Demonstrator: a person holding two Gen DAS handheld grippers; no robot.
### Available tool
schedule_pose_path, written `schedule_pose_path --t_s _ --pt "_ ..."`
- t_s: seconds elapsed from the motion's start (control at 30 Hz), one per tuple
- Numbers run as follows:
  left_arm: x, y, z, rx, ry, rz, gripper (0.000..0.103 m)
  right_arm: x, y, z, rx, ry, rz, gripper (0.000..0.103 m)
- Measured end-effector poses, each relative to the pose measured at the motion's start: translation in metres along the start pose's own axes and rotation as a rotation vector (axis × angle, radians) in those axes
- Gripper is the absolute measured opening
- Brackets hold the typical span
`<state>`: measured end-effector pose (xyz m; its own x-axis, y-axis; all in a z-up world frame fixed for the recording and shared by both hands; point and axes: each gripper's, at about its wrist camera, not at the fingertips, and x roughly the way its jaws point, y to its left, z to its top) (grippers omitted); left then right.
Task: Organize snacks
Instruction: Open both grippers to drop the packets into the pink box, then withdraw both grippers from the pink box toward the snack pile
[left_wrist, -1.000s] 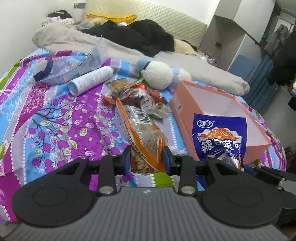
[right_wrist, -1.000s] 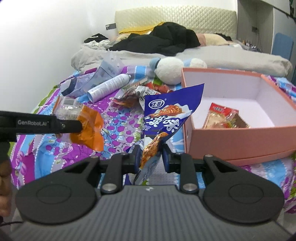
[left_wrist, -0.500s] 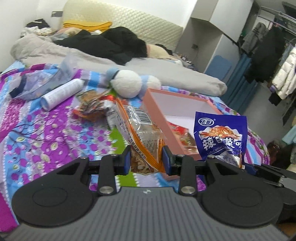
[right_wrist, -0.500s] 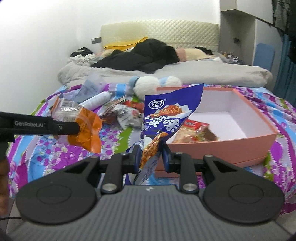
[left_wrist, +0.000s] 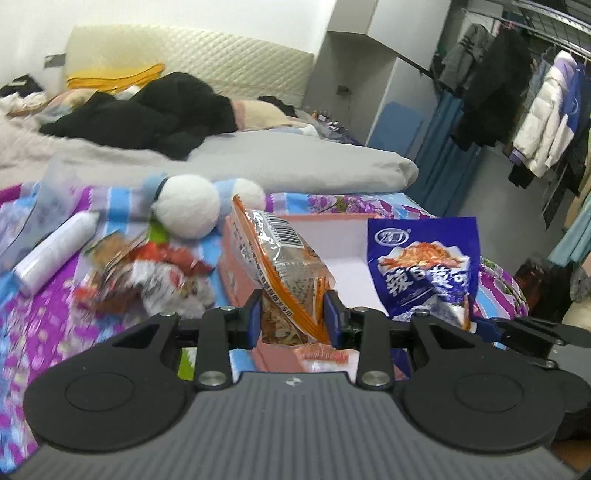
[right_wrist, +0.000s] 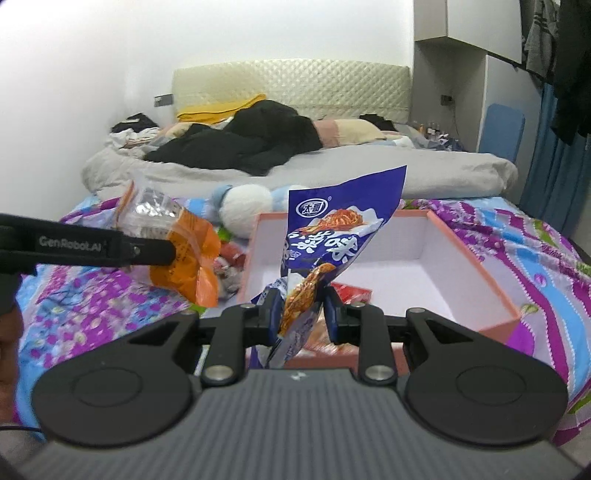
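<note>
Sprawling floral bedspread (left_wrist: 55, 332), cluttered bedroom.

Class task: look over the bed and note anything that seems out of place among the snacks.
A white cylindrical bottle lying on its side and a plush toy sit among the loose snack packets; neither looks like a snack.

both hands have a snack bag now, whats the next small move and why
Probably carry the blue snack bag forward over the pink box and release it: the right gripper is clamped on it, and the box sits open just ahead.
</note>
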<state>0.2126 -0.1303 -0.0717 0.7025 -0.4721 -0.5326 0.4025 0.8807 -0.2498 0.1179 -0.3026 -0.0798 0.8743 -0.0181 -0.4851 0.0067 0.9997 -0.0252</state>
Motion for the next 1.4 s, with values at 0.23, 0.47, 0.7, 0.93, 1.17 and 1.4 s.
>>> schedule_pose_path --t_s 0.23,0.47,0.7,0.93,1.17,1.4 --pt "0.057 -0.009 0.027 0.045 0.049 0.016 0.039 0.052 -0.026 0.002 0.065 0.082 -0.045 0.028" --pt "0.122 -0.001 0.031 0.024 0.192 -0.017 0.039 0.099 -0.057 -0.003 0.093 0.189 -0.076 0.028" --pt "0.169 0.002 0.024 0.008 0.317 -0.003 0.040 0.137 -0.079 -0.014 0.094 0.304 -0.095 0.029" --pt "0.163 -0.001 0.023 0.013 0.306 -0.009 0.056 0.138 -0.081 -0.017 0.096 0.310 -0.088 0.054" --pt "0.124 0.000 0.030 -0.002 0.230 -0.019 0.058 0.116 -0.073 -0.012 0.102 0.243 -0.060 0.055" --pt "0.075 0.002 0.024 -0.015 0.136 -0.014 0.058 0.080 -0.059 -0.011 0.127 0.154 -0.032 0.055"
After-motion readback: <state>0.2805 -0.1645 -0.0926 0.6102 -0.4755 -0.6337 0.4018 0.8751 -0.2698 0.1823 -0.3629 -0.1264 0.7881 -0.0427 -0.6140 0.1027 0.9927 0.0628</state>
